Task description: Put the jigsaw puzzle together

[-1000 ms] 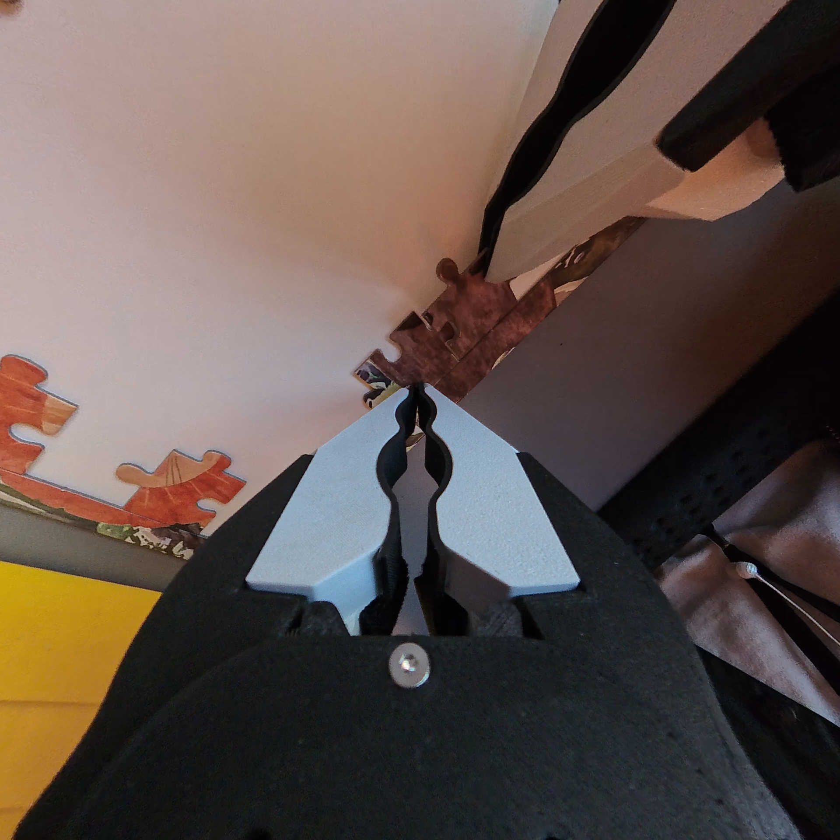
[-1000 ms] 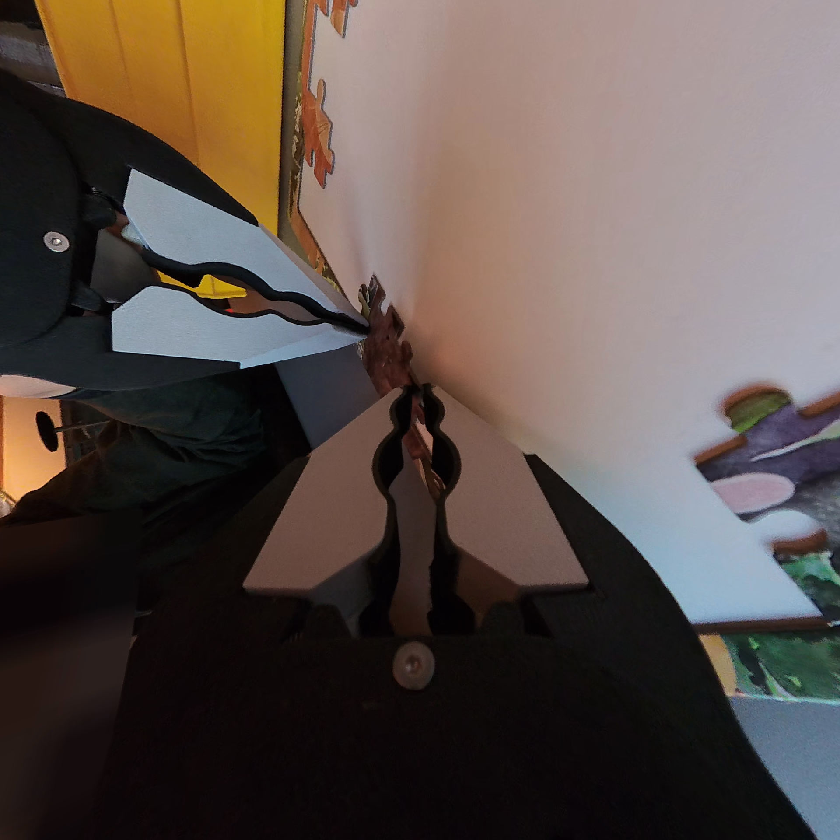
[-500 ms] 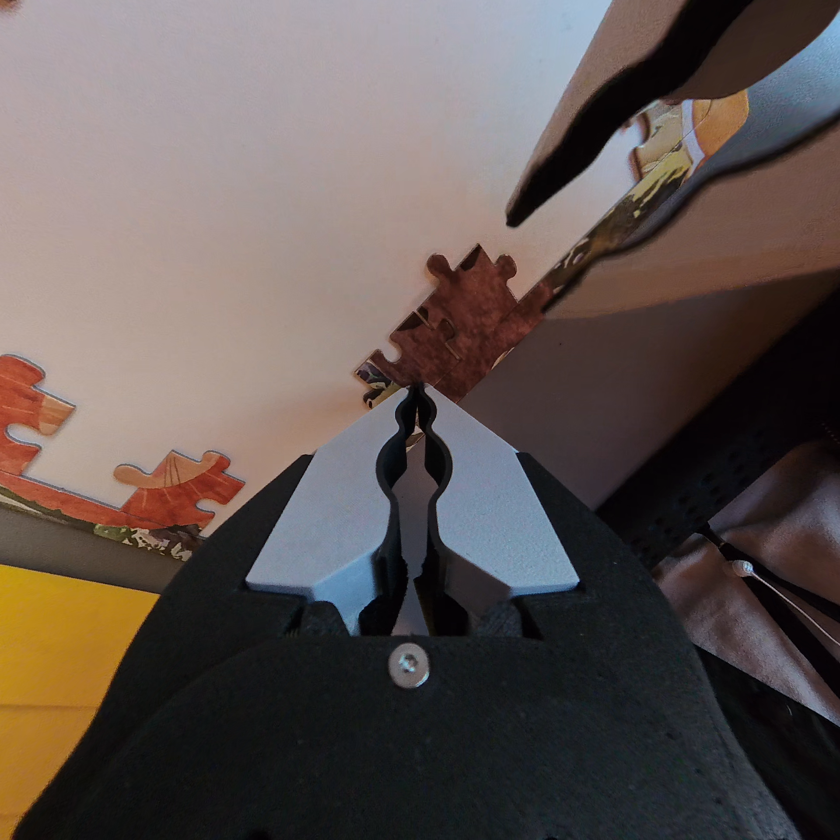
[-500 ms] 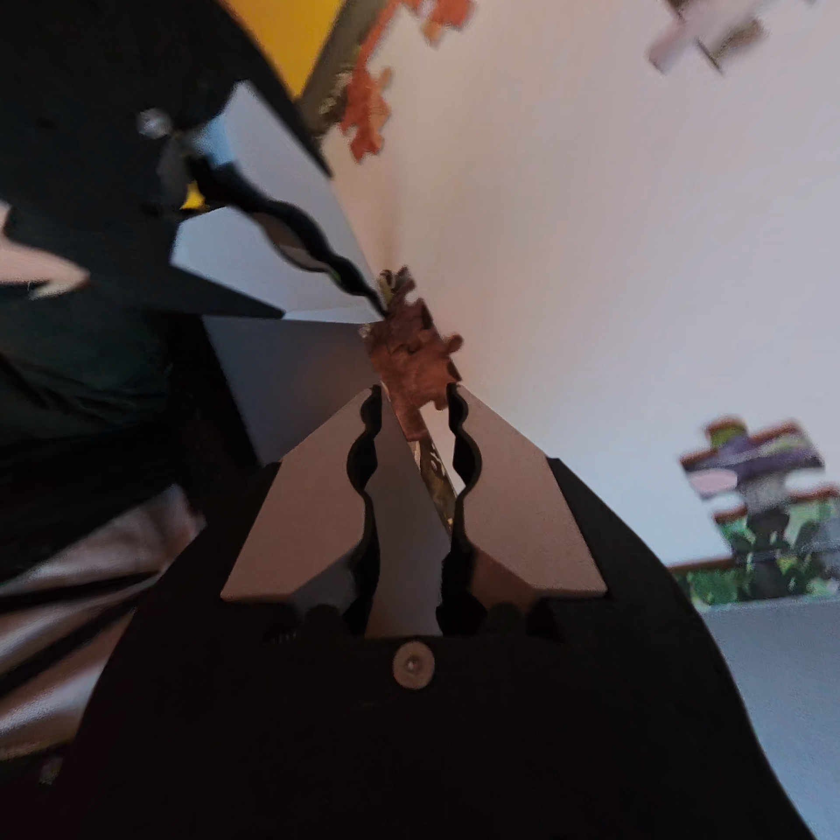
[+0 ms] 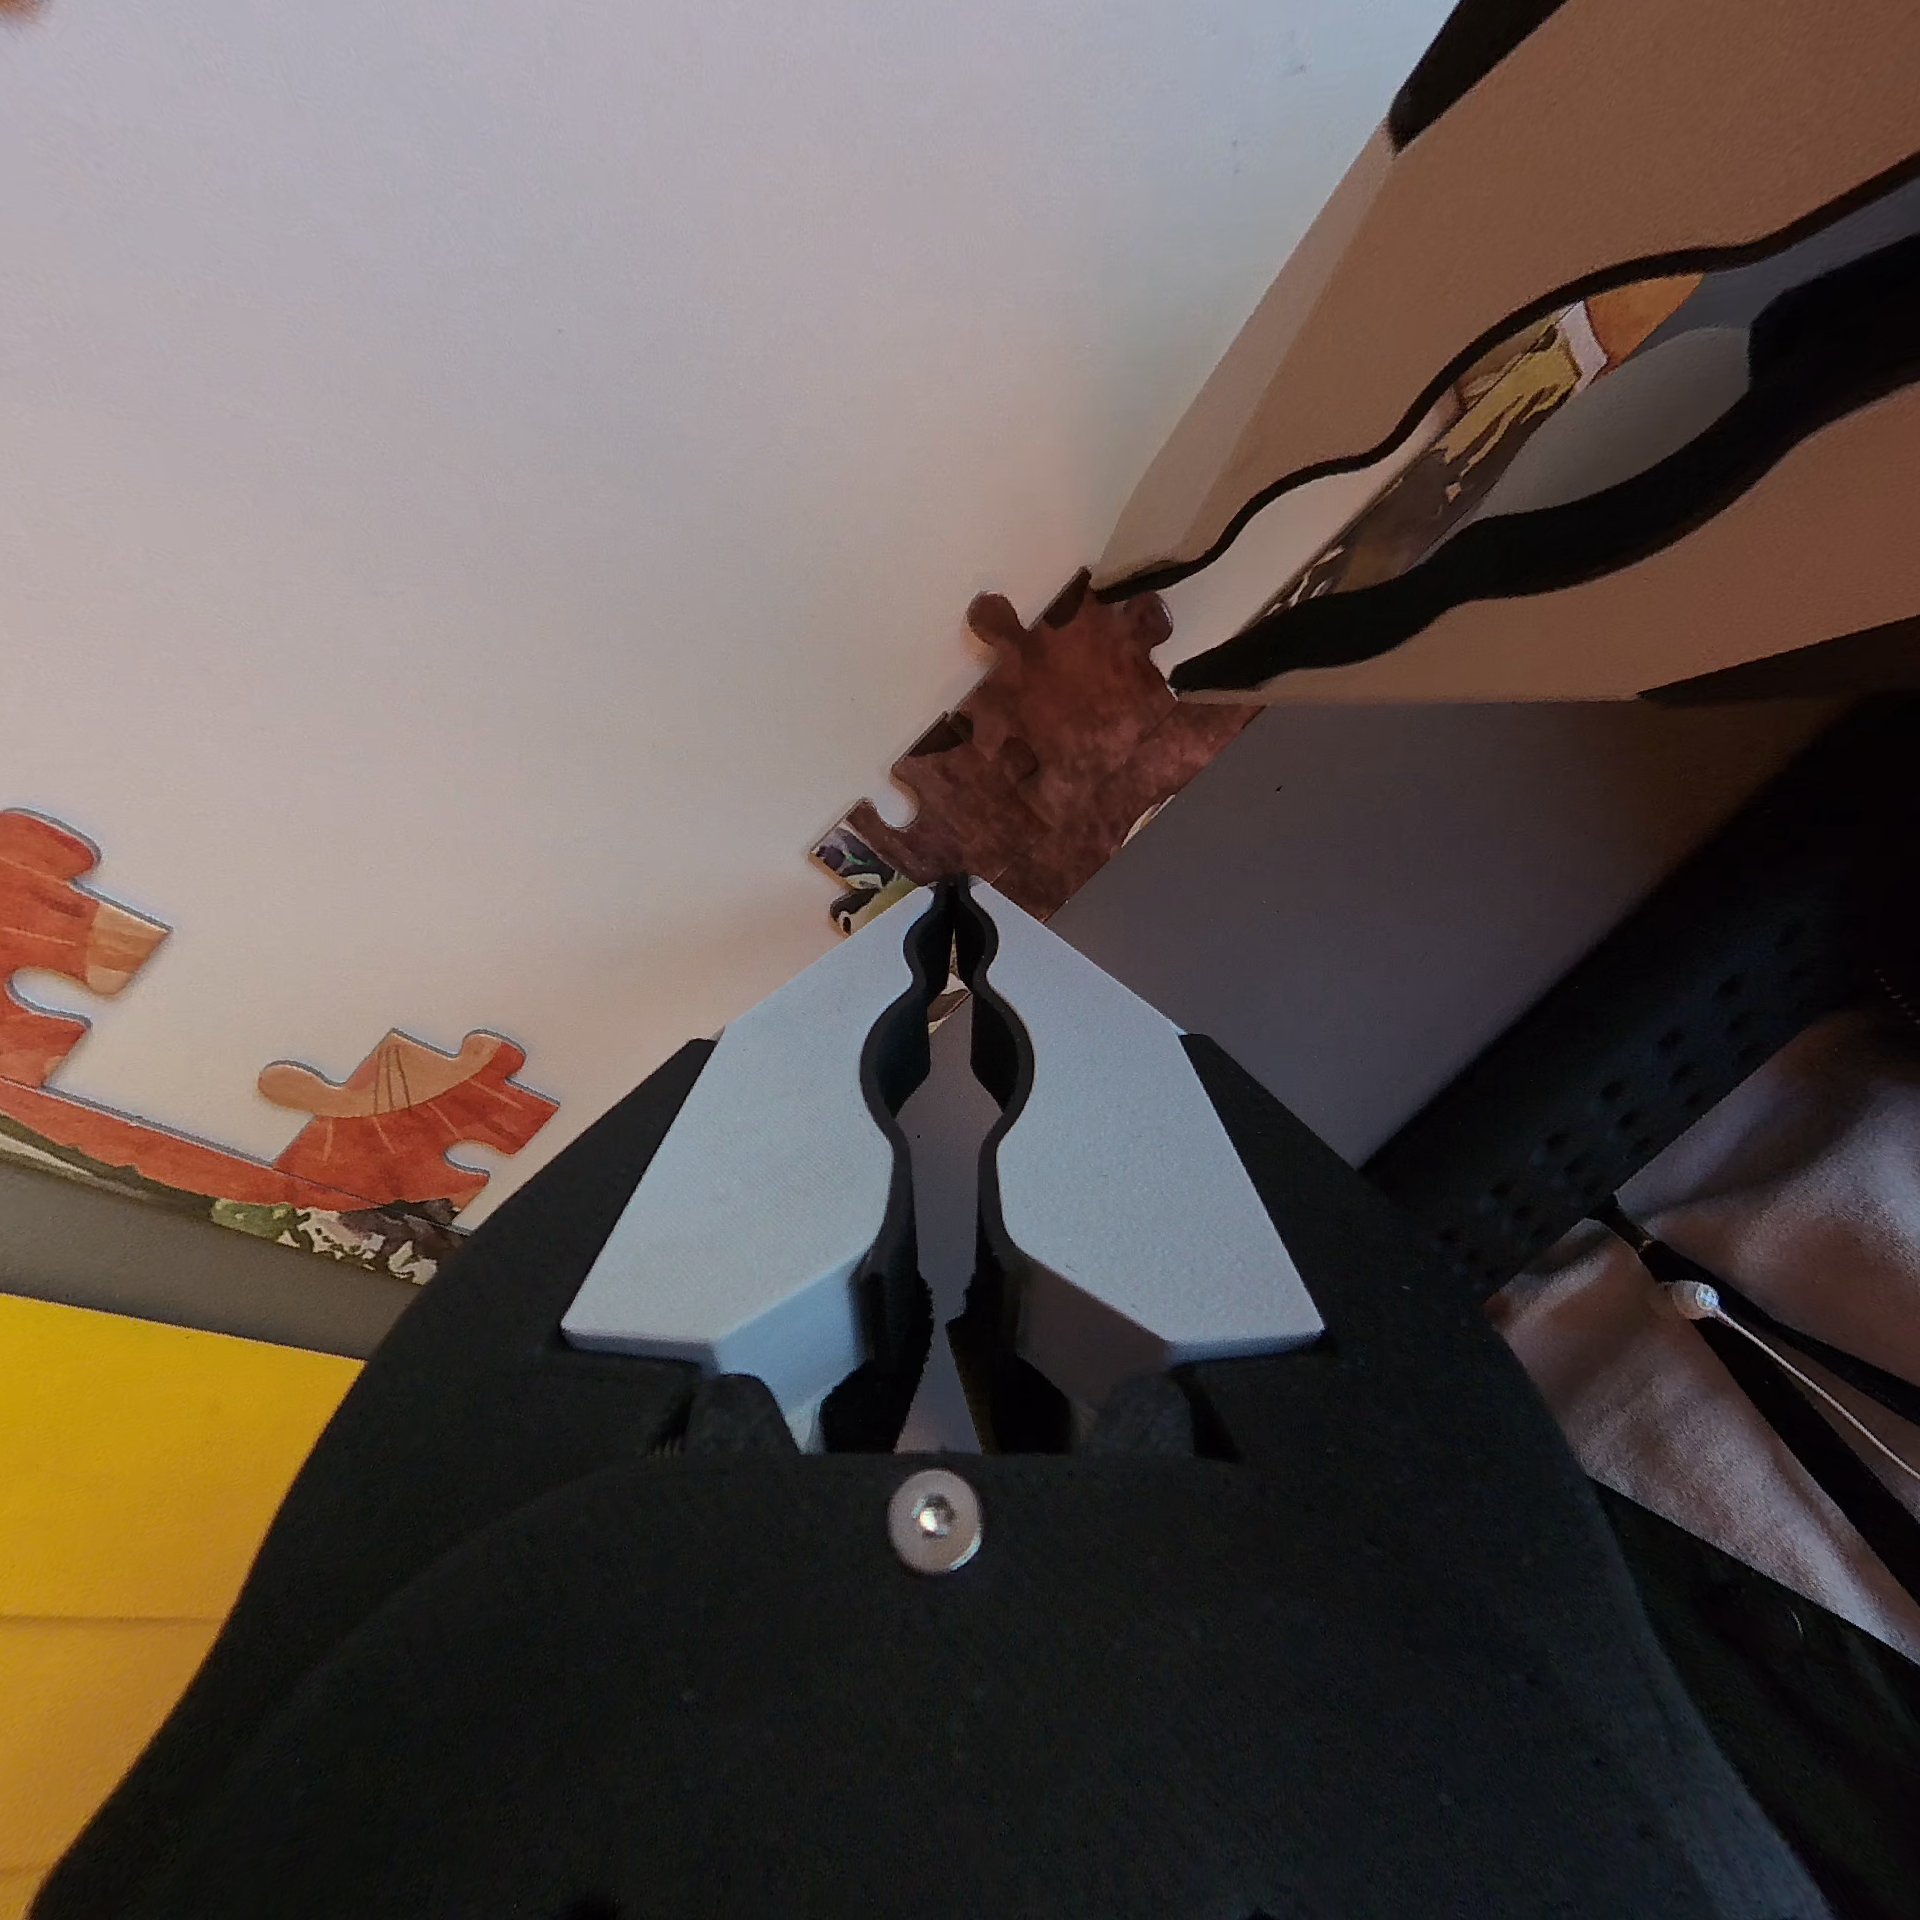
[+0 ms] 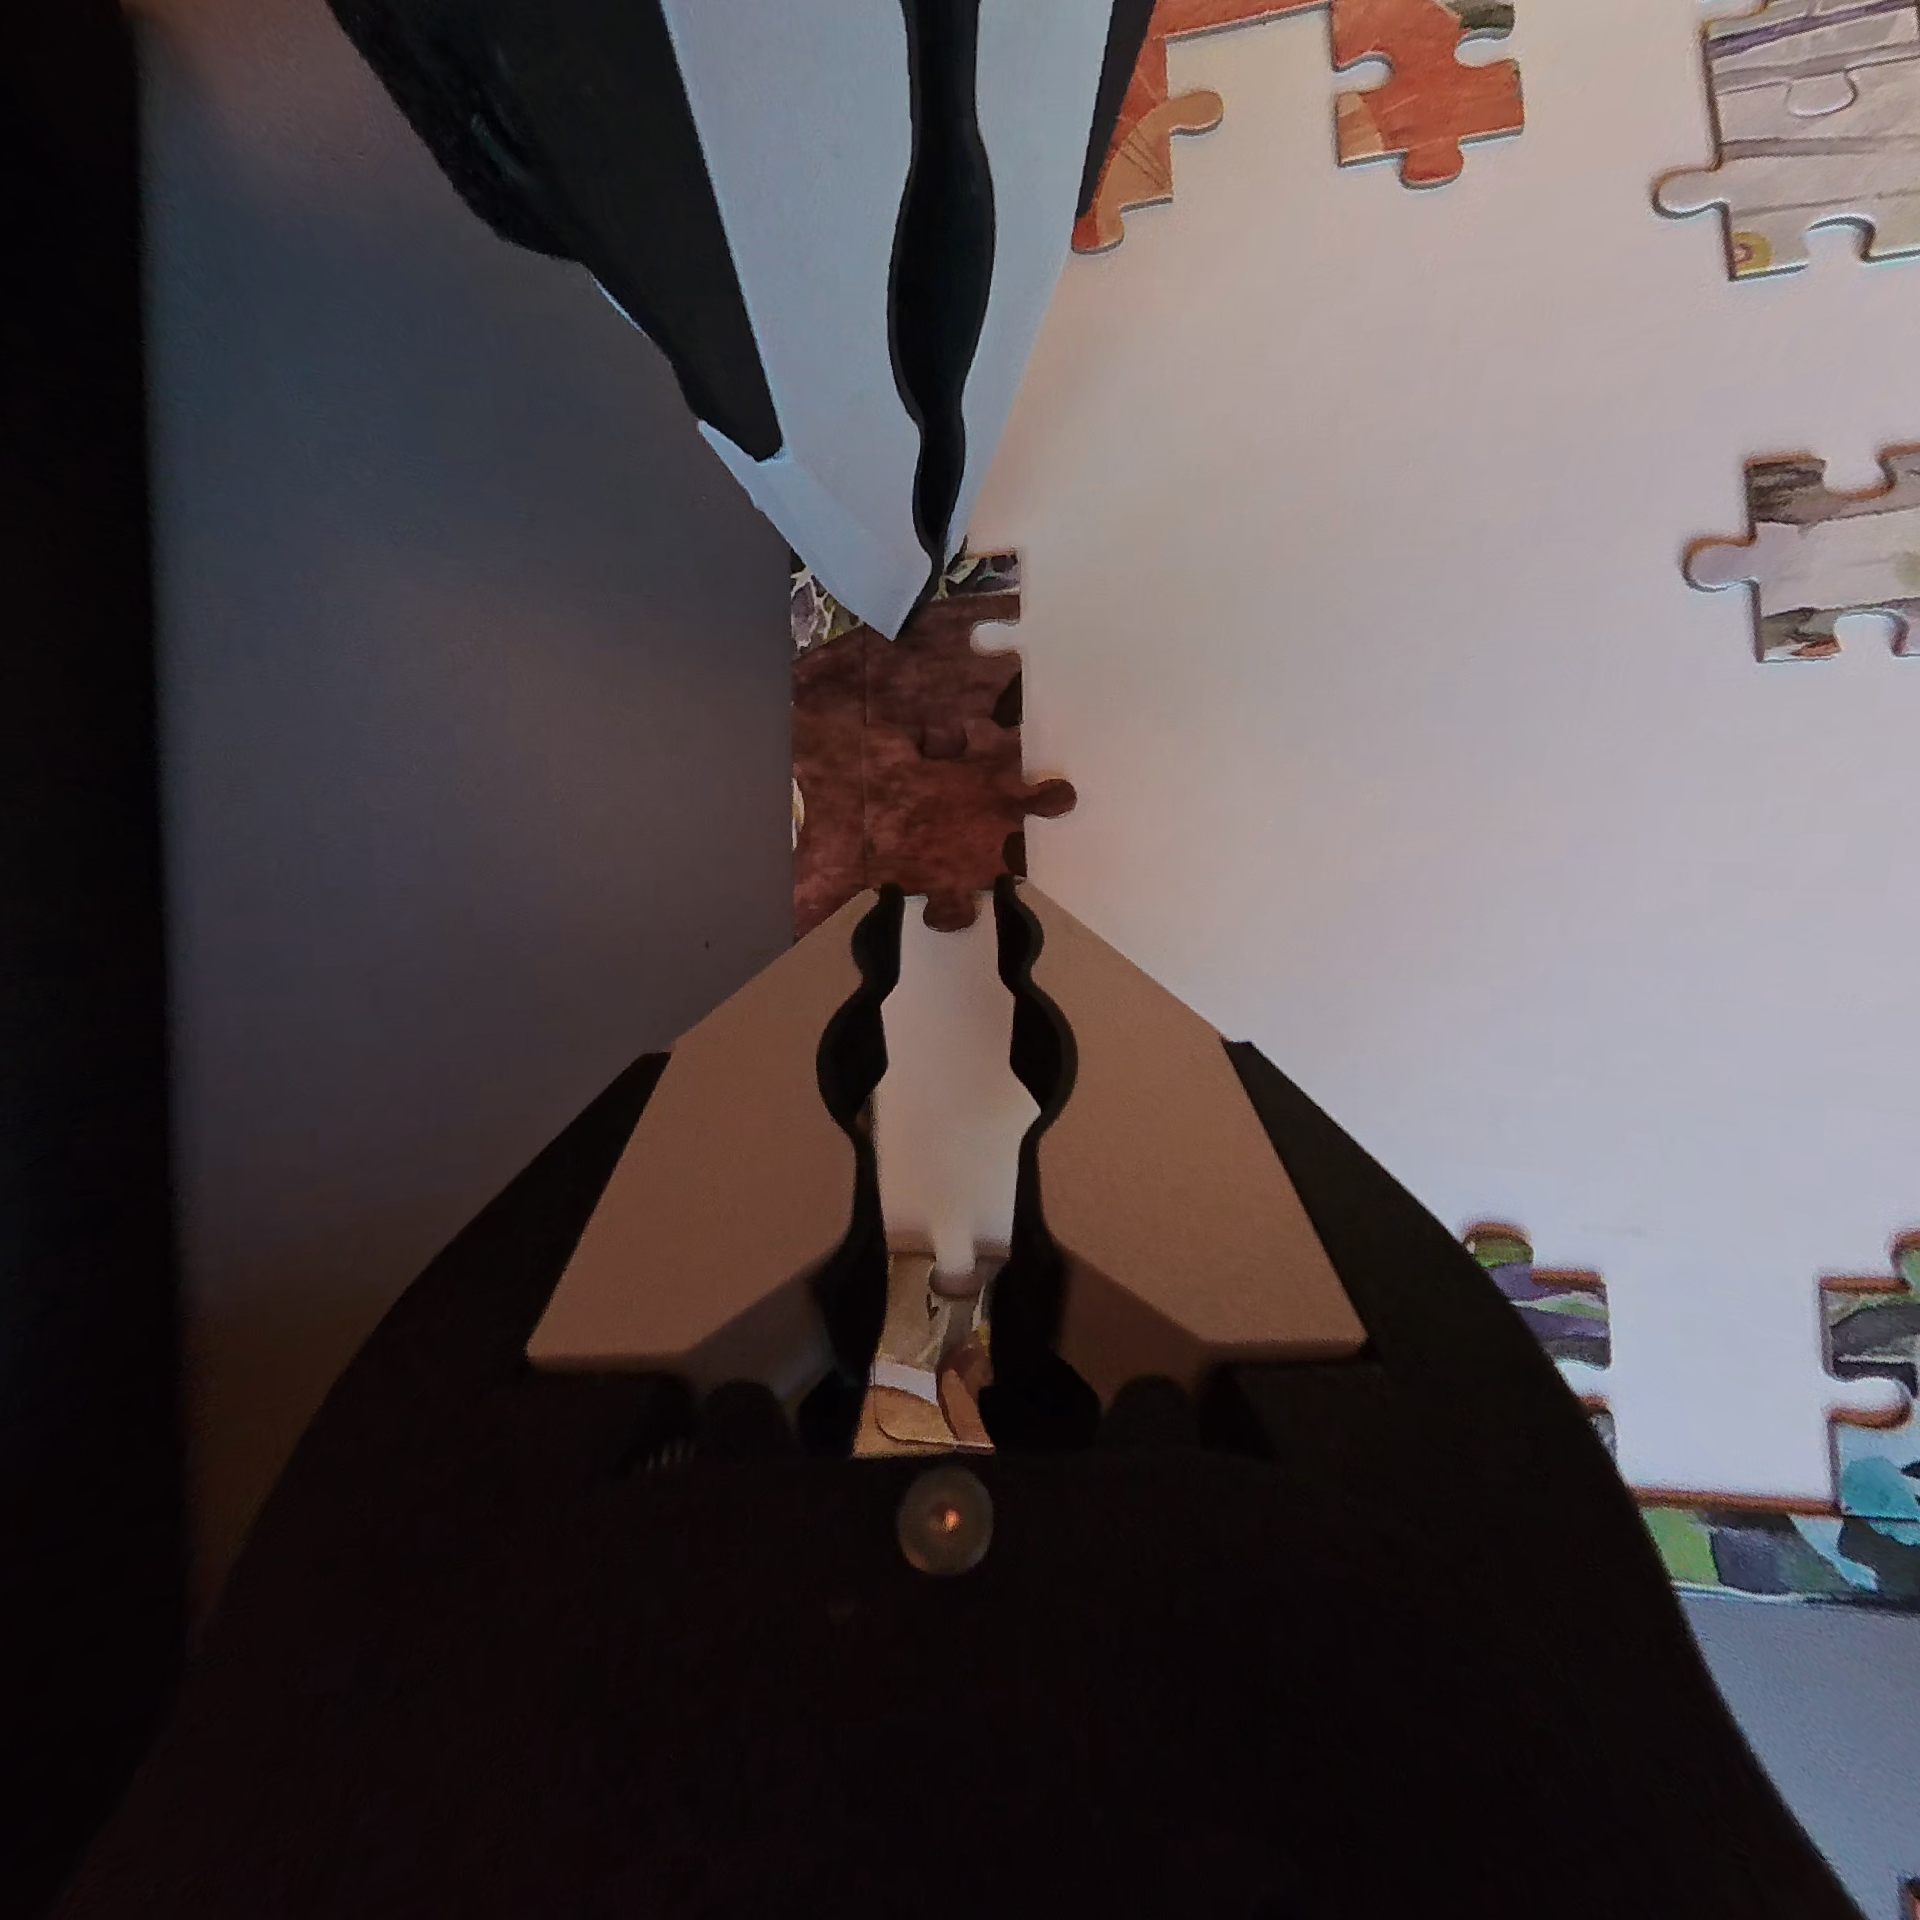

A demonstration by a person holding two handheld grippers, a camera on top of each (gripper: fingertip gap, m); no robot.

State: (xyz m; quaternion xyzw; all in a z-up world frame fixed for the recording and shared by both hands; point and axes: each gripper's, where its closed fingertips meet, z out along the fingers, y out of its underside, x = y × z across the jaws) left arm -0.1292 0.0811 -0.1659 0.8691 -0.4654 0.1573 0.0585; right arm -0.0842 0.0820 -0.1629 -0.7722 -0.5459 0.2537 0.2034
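Between the two sets of fingertips, brown puzzle pieces are lying lengthwise along the white board's edge, the left gripper pressing down with fingers closed at one end while the right gripper, fingers parted, is straddling the opposite tab.

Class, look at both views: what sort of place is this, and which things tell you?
Probably a tabletop puzzle workspace: a white puzzle board, loose jigsaw pieces, and a brown joined section at its edge.
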